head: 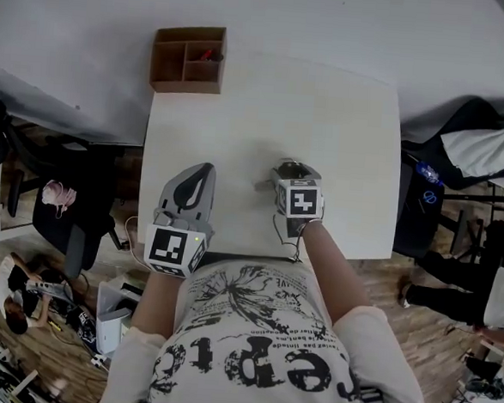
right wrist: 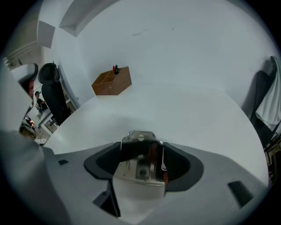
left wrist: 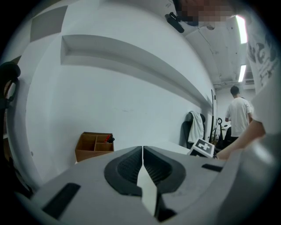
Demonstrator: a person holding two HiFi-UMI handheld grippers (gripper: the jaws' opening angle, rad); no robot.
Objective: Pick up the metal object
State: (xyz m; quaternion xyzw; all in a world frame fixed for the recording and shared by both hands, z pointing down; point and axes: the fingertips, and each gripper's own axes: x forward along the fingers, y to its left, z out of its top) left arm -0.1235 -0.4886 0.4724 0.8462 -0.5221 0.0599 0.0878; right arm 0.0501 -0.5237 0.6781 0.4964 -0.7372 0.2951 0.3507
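Note:
The metal object is a shiny bracket-like piece with a screw at its top. It sits between the jaws of my right gripper, which stand wide apart around it; I cannot see the pads pressing on it. In the head view the same metal object lies on the white table just ahead of my right gripper. My left gripper rests near the table's front left edge. In its own view the left gripper is shut, with nothing between its pads.
A brown wooden organizer with red and black pens stands at the table's far left corner. A black chair and floor clutter are left of the table. A chair draped with a jacket is to the right. A person stands far off.

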